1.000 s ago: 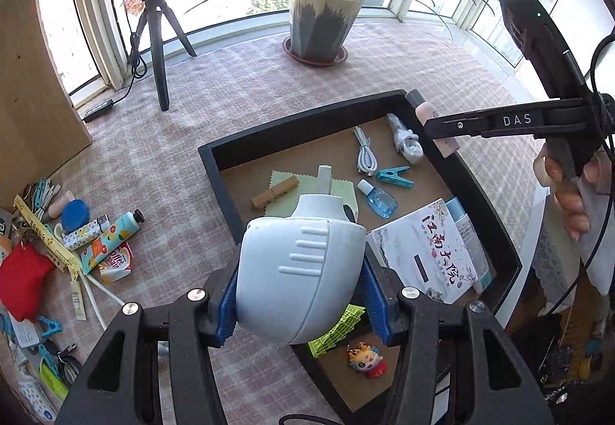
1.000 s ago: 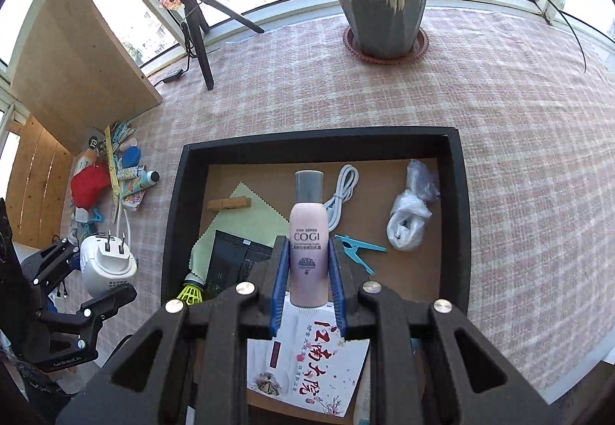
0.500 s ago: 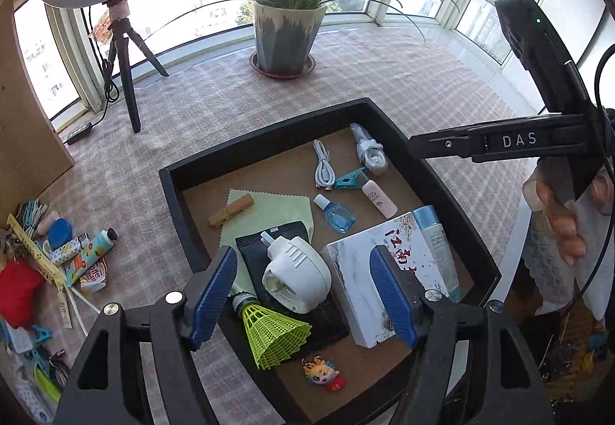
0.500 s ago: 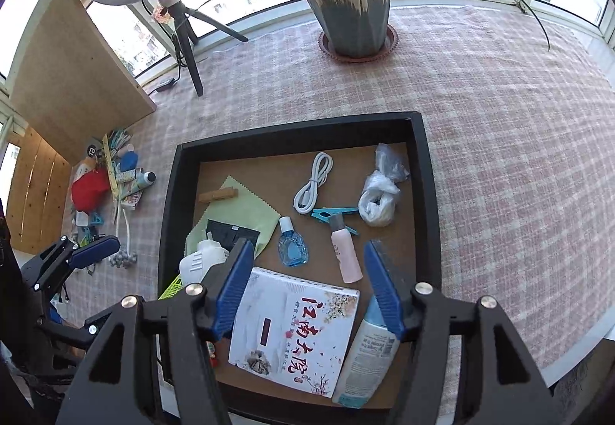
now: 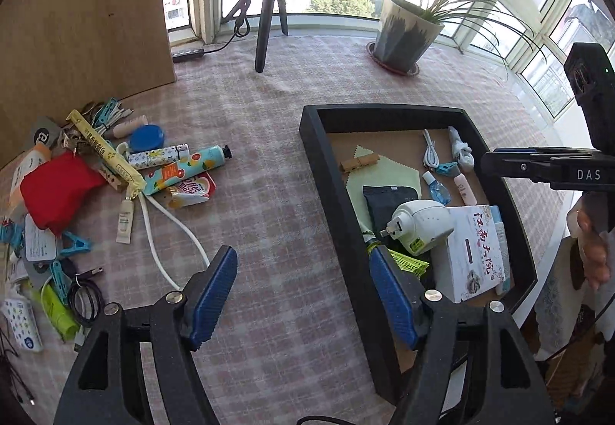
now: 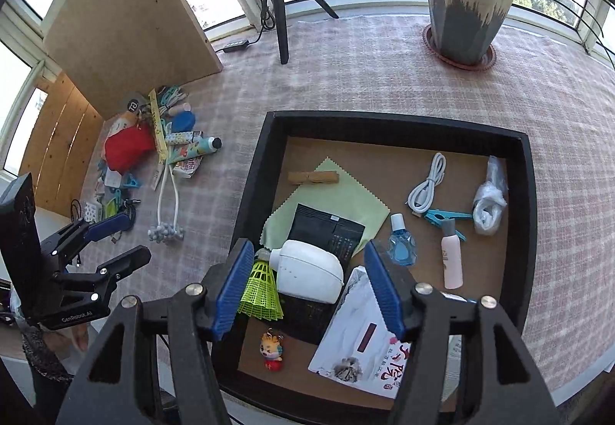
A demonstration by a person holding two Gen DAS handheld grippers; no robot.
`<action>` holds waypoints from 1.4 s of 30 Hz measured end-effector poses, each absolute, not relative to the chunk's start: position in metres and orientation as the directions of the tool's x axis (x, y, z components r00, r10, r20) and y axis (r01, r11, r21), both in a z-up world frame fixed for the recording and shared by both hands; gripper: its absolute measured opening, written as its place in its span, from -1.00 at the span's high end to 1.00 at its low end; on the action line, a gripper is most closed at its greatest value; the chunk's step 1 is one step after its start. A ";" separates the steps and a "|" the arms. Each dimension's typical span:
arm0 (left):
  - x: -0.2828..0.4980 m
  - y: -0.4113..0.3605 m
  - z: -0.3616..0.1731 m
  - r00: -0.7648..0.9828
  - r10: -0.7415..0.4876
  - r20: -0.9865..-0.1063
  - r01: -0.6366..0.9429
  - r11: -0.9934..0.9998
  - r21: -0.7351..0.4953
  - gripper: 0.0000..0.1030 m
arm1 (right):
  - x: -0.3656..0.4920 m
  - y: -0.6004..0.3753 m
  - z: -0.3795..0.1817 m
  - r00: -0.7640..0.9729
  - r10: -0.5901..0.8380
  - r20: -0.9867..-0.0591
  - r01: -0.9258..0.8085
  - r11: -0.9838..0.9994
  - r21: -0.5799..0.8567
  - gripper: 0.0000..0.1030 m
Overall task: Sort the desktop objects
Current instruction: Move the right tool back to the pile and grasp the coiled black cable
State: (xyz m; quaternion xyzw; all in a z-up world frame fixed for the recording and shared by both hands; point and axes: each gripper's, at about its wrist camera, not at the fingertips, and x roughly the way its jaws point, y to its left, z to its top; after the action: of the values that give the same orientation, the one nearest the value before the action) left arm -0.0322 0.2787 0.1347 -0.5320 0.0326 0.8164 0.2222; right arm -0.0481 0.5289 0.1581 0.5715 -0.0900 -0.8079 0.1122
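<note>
Left gripper (image 5: 303, 271) has swung off the tray (image 5: 326, 171) toward the clutter pile, jaws gaping empty; white plug adapter (image 6: 309, 271) and pink bottle (image 6: 450, 263) are now lying in the tray. Right gripper (image 6: 307, 282) is hovering spread over the adapter, holding nothing. Only the right view is showing the small doll charm (image 6: 272, 351).

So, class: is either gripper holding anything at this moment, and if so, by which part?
Nothing is held. The left gripper and the right gripper are both open with nothing between their fingers; the white plug adapter lies in the tray.

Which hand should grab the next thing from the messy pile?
Probably the left gripper: it is open and empty, facing the pile on the cloth. The right gripper, also open, hangs over the black tray.
</note>
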 end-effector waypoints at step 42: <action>-0.086 0.060 0.029 -0.264 0.279 -0.923 0.103 -0.943 -0.315 -0.16 | -0.133 0.223 0.033 0.069 -0.483 -0.873 0.272 -0.833 0.483 0.37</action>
State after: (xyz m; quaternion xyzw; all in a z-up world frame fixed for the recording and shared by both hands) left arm -0.0859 0.0603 0.0290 -0.6040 -0.1583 0.7791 0.0566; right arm -0.1325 0.2231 0.0329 0.6759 -0.0783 -0.6778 0.2784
